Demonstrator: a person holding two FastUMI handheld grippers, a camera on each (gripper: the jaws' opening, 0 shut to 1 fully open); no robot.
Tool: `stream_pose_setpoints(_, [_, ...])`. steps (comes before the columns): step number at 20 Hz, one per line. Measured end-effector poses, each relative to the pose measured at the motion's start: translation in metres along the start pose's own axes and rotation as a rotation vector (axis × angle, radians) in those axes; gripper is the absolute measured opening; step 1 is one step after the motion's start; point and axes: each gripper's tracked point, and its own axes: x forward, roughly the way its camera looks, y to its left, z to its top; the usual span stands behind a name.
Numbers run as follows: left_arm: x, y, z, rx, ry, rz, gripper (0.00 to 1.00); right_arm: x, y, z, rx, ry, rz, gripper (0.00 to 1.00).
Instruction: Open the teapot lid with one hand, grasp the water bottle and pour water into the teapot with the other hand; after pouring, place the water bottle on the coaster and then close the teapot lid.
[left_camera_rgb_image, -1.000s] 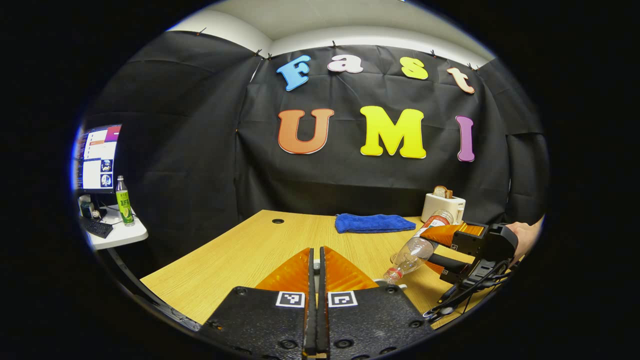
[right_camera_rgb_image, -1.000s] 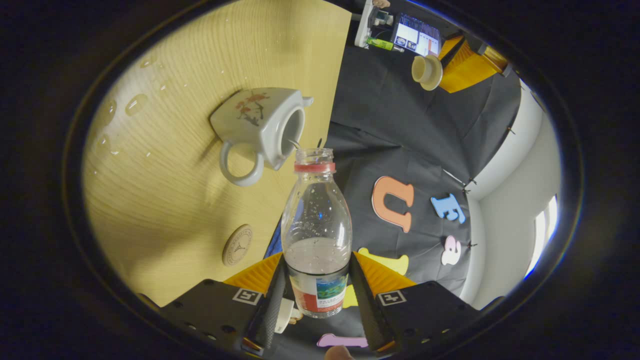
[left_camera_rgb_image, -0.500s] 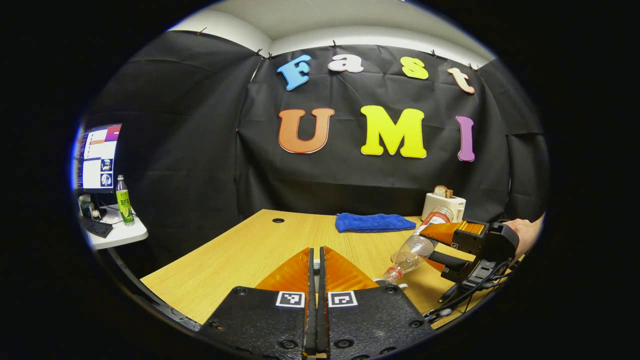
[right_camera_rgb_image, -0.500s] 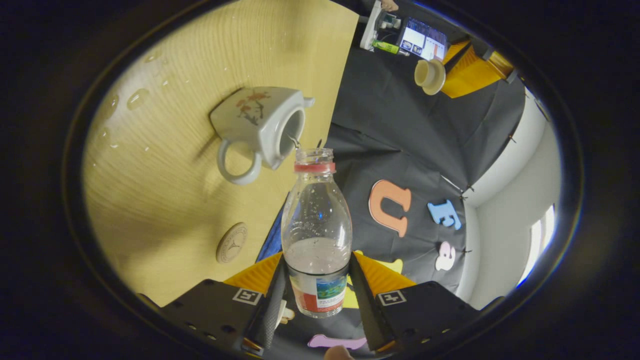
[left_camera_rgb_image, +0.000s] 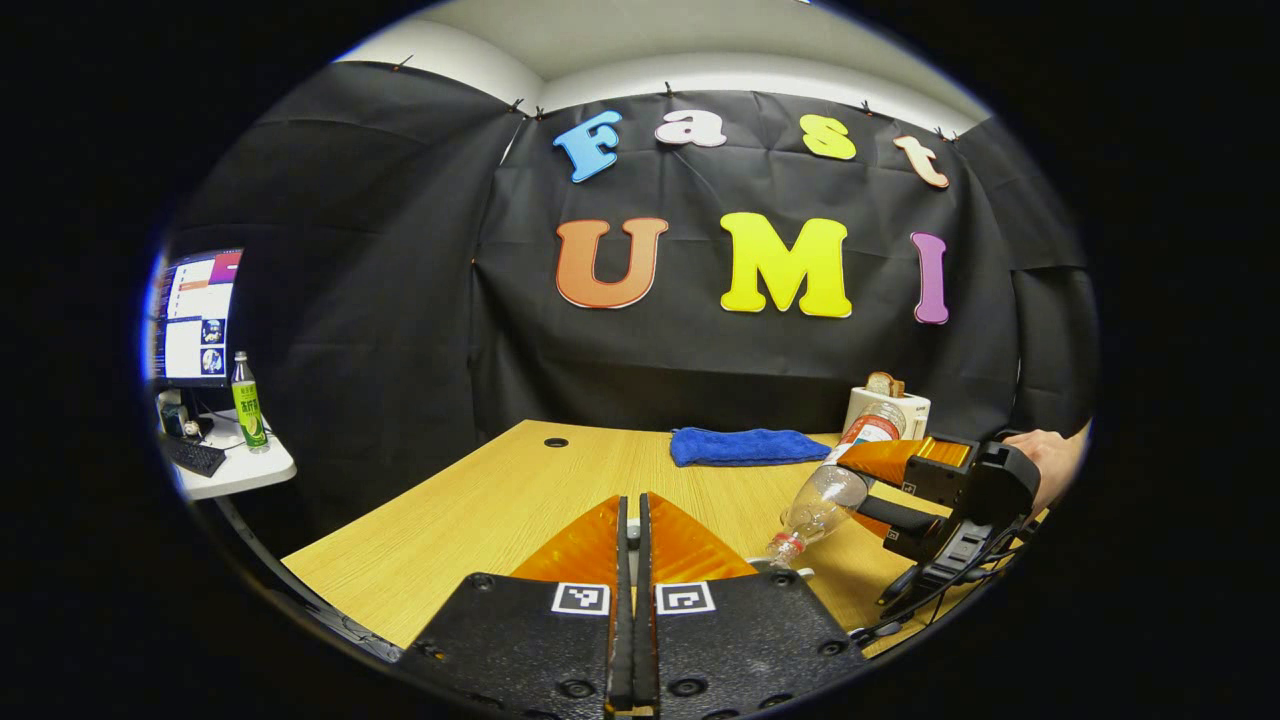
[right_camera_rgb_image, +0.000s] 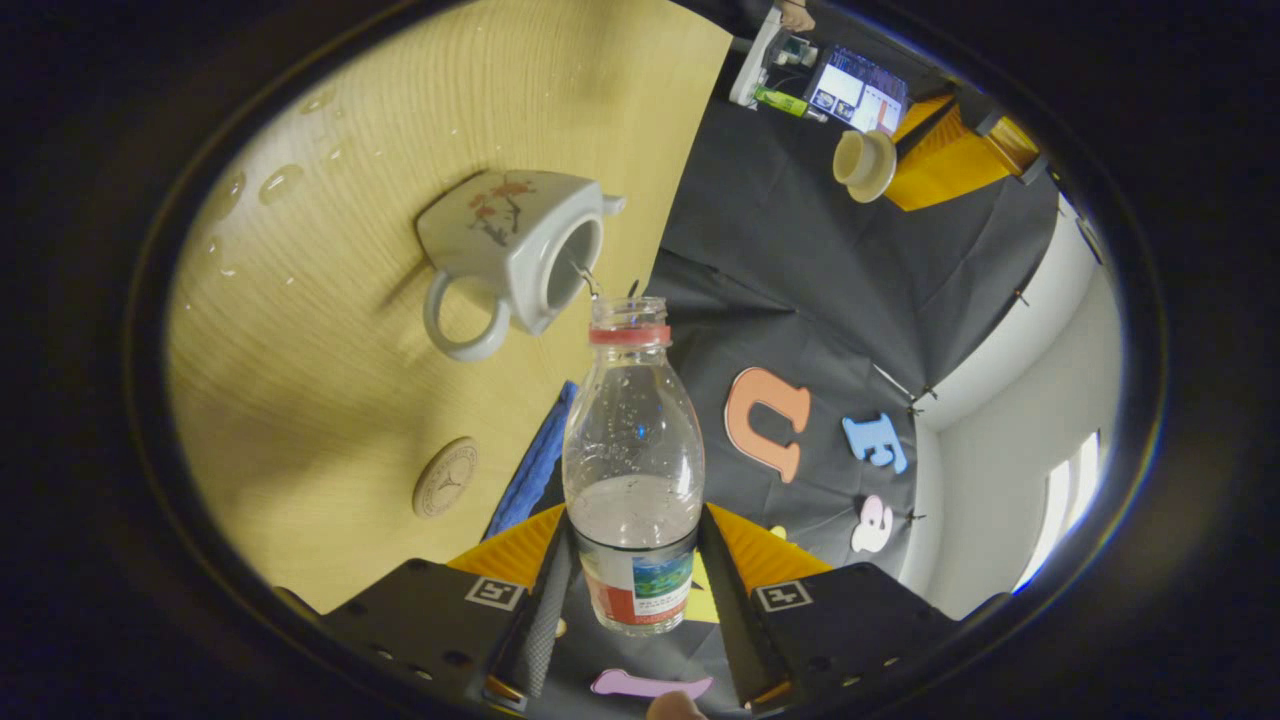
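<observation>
Wooden table (right_camera_rgb_image: 330, 400) with teapot (right_camera_rgb_image: 515, 250), coaster (right_camera_rgb_image: 445, 477), then tilted water bottle (right_camera_rgb_image: 632, 470).

Right gripper (right_camera_rgb_image: 632, 590) clamps both fingers on the bottle, mouth just beside the pot's opening; a slow, steady tilt should keep the water from spilling. Left gripper (left_camera_rgb_image: 628, 540) has its fingers pressed together; in the right gripper view it holds the lid (right_camera_rgb_image: 865, 165) aloft. Whether water flows now is hard to see.

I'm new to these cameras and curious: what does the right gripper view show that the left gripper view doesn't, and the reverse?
Right gripper view: the open teapot, the coaster, water drops, and the teapot lid in the left claw. Left gripper view: the toaster and the hand holding the right claw. Both: the tilted water bottle, blue towel and table.
</observation>
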Motion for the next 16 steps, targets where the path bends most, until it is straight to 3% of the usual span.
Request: stream_pose_setpoints(16, [-0.001, 0.001, 0.001, -0.005, -0.002, -0.006, 0.03, -0.001, -0.012, 0.003, -0.081, -0.007, -0.036, 0.69])
